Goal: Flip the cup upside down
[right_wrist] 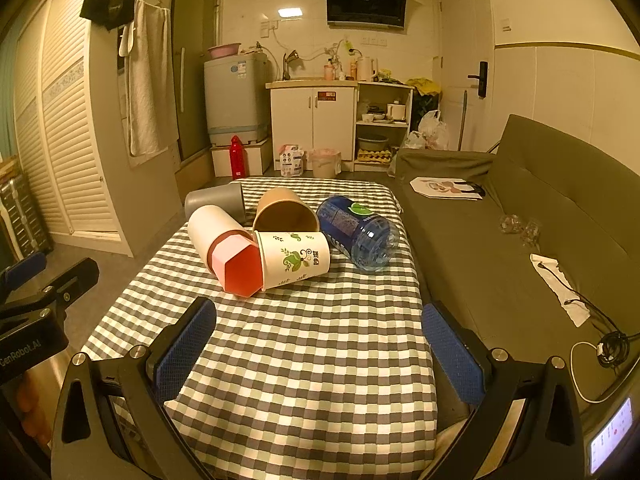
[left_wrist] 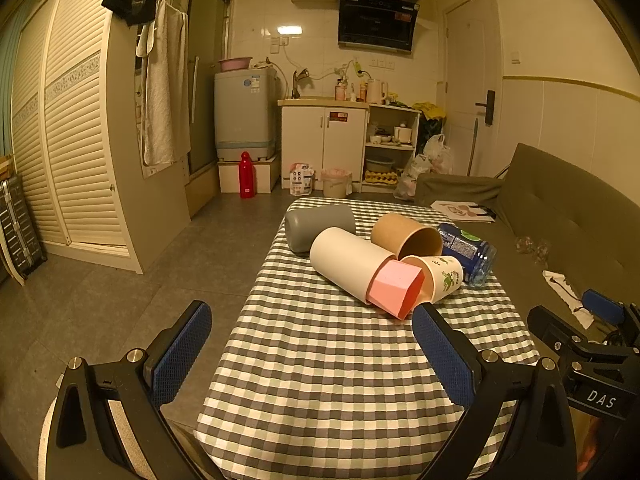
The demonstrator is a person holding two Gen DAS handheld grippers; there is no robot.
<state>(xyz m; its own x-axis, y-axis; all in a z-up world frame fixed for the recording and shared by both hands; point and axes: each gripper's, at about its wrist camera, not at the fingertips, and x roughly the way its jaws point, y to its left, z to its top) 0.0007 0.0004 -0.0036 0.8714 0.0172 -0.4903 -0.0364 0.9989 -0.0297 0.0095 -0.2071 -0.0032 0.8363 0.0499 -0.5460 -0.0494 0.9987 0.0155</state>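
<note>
1. Left gripper (left_wrist: pixel 312 354): jaws spread wide, blue-padded fingers (left_wrist: pixel 182 354) level, holding nothing, pointed forward.
2. Right gripper (right_wrist: pixel 318 348): jaws likewise wide apart, blue pads (right_wrist: pixel 452 354) bare and gripping nothing.
3. Each gripper's black body shows at the edge of the other's view, the two held side by side.

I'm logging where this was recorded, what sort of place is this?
Most likely a small one-room flat: a kitchenette sink counter, a washing machine and a sofa share the room with the checkered table.
</note>
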